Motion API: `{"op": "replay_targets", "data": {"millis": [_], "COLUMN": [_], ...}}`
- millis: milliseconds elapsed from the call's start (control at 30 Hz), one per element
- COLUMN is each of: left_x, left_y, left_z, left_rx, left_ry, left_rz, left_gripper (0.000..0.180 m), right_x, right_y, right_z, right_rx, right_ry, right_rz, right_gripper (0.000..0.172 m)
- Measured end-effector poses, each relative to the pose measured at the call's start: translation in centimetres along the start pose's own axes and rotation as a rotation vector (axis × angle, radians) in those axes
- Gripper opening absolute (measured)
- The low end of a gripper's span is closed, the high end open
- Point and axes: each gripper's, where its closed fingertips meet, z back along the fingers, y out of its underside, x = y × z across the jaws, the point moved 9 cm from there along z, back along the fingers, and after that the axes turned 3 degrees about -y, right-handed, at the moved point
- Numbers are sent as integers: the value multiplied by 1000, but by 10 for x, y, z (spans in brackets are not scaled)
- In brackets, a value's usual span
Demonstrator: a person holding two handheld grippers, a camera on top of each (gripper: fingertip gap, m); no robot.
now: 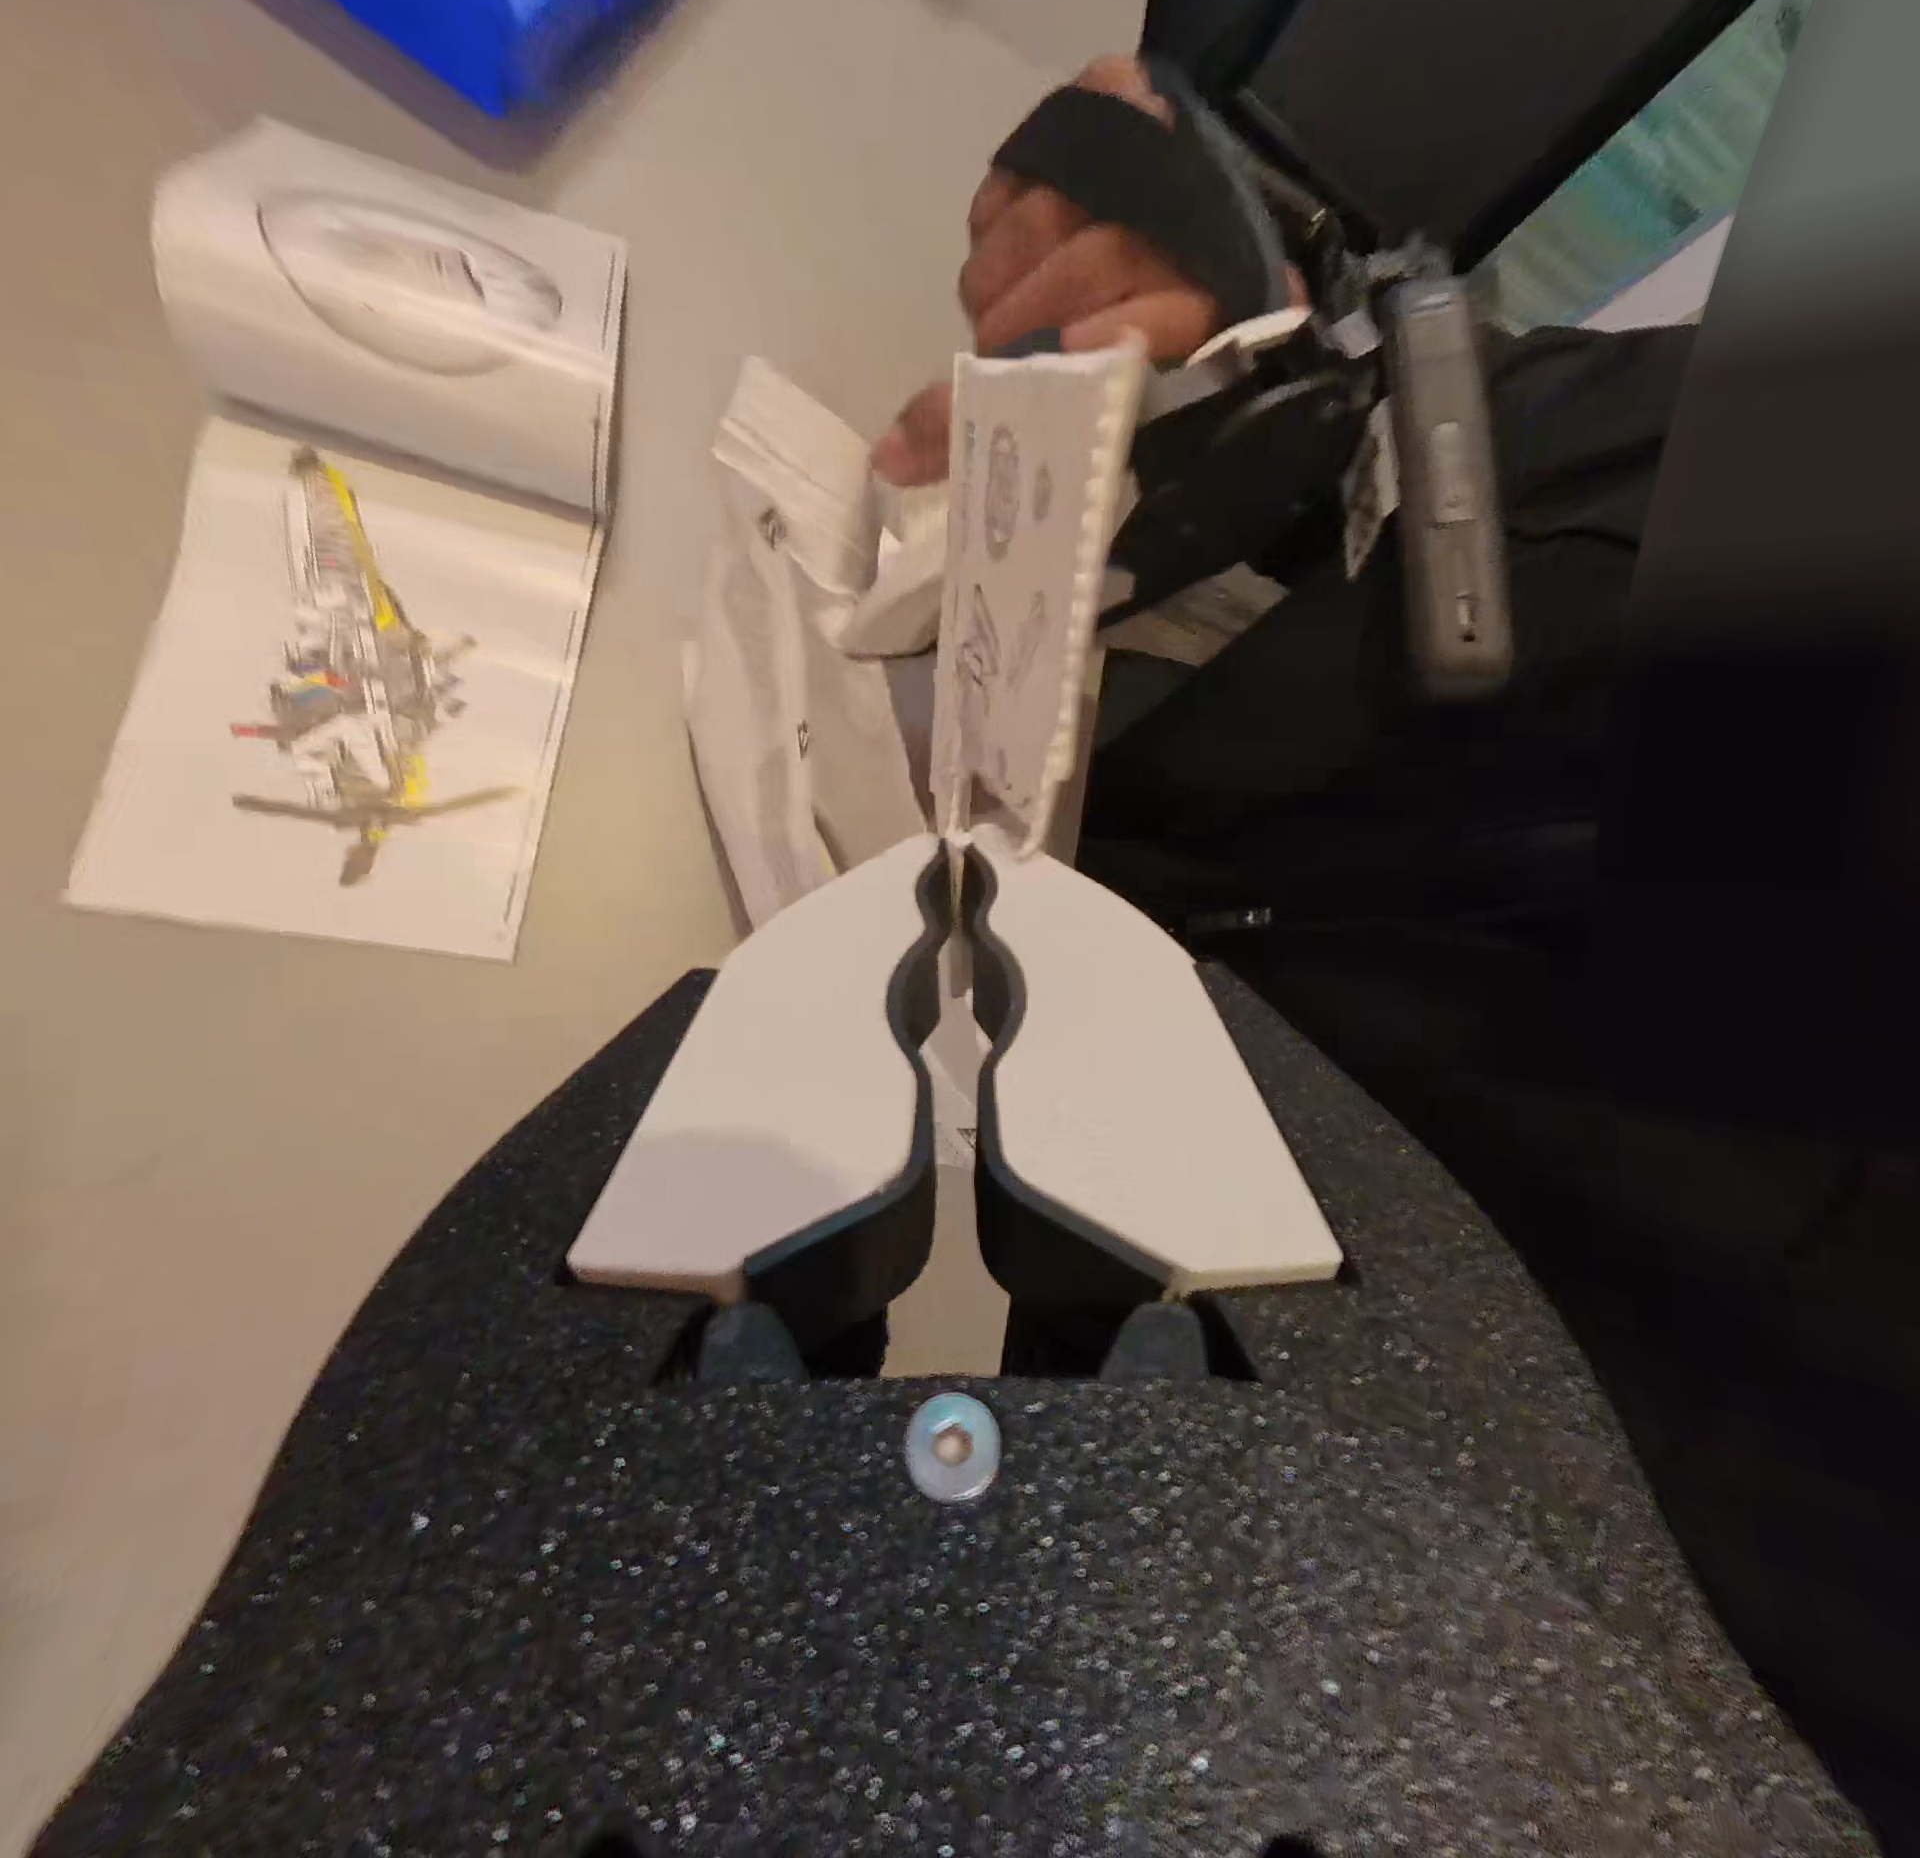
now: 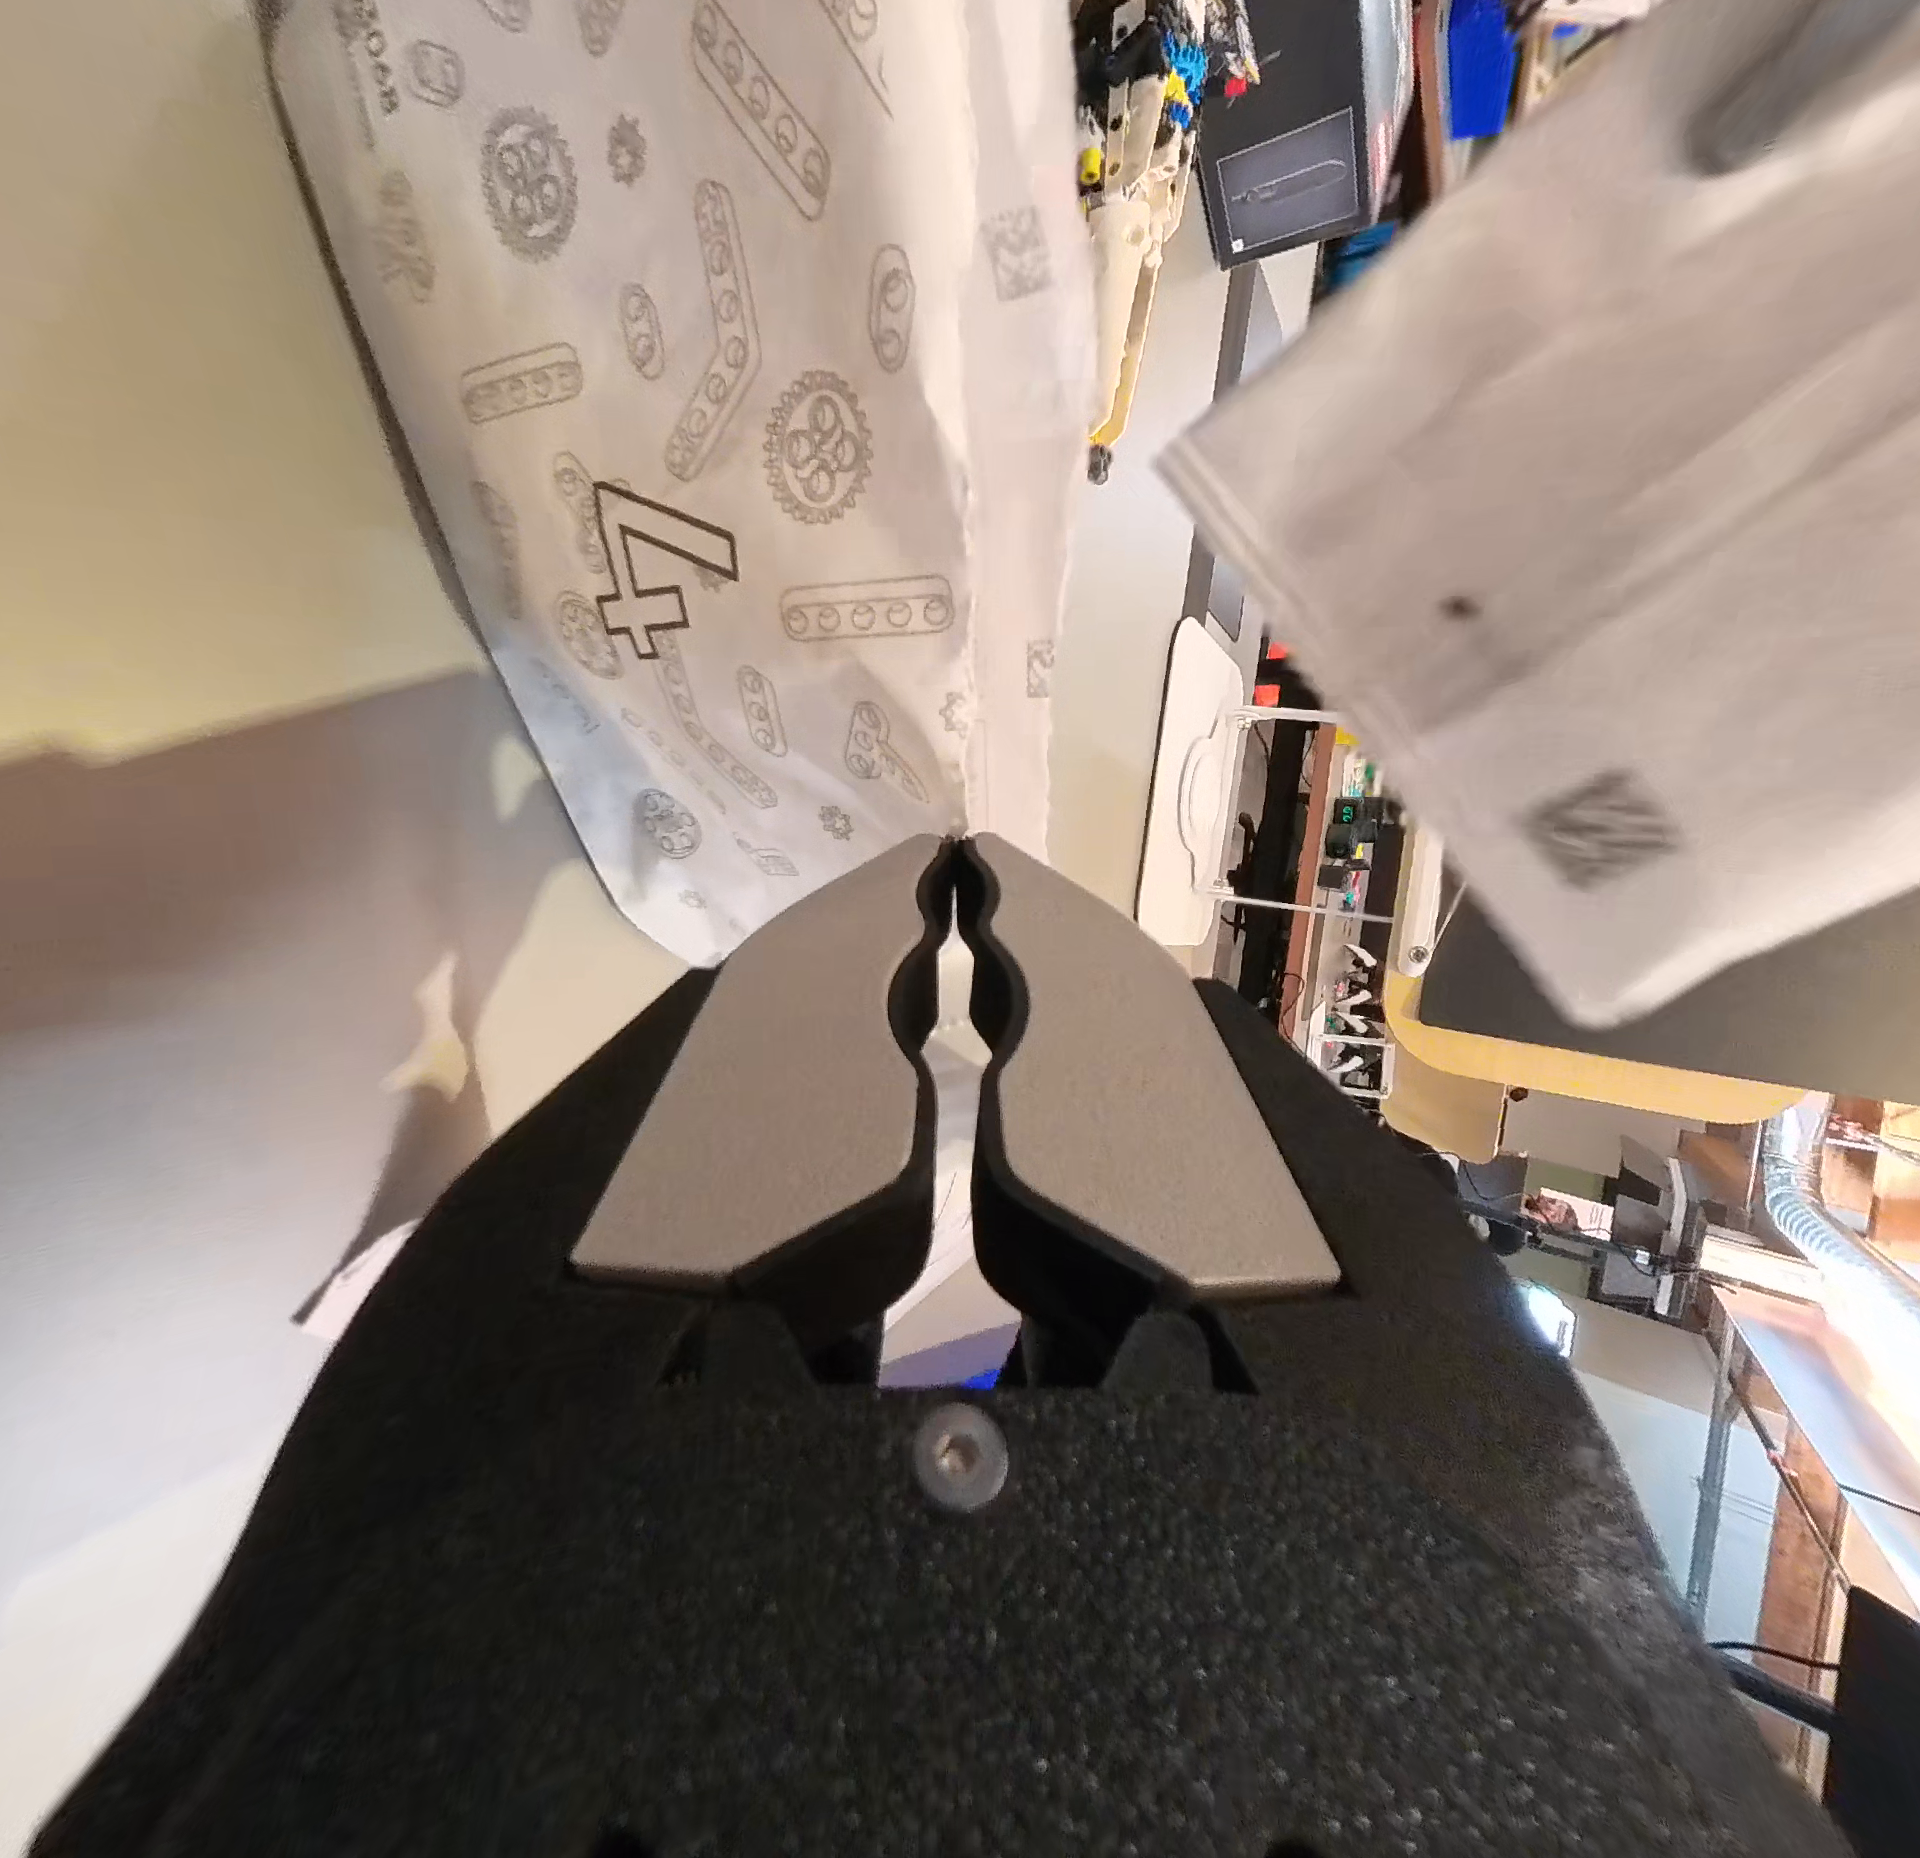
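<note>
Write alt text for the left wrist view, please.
The left gripper pinches the edge of a white printed paper bag between its closed fingers; a hand grips the bag's far end. An open instruction booklet lies on the table.

I count one white paper bag pinched between my two grippers, one open instruction booklet at ten o'clock, one blue box at eleven, one brick model at one o'clock.

Workshop-like office: cluttered desks, monitor, exposed ducting.
</note>
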Motion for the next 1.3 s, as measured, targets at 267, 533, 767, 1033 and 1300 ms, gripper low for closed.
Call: {"op": "replay_targets", "data": {"millis": [267,533,767,1033,1300], "left_x": [5,7,-9,-27,-1], "left_y": [23,28,29,104,120], "left_z": [-25,-46,-36,-42,-76], "left_rx": [202,415,245,-21,-436], "left_ry": [-77,-210,-284,-352,-364], "left_rz": [85,42,-15,-54,-11], "left_gripper": [2,57,75,97,8], "right_x": [2,2,2,2,0], "right_y": [-2,-4,-3,-4,-1], "right_z": [3,5,6,8,22], "right_rx": [14,19,19,19,10], "right_ry": [-15,-21,-26,-15,89], "right_rz": [-6,0,-19,-59,-113], "right_gripper": [0,0,0,0,8]}}
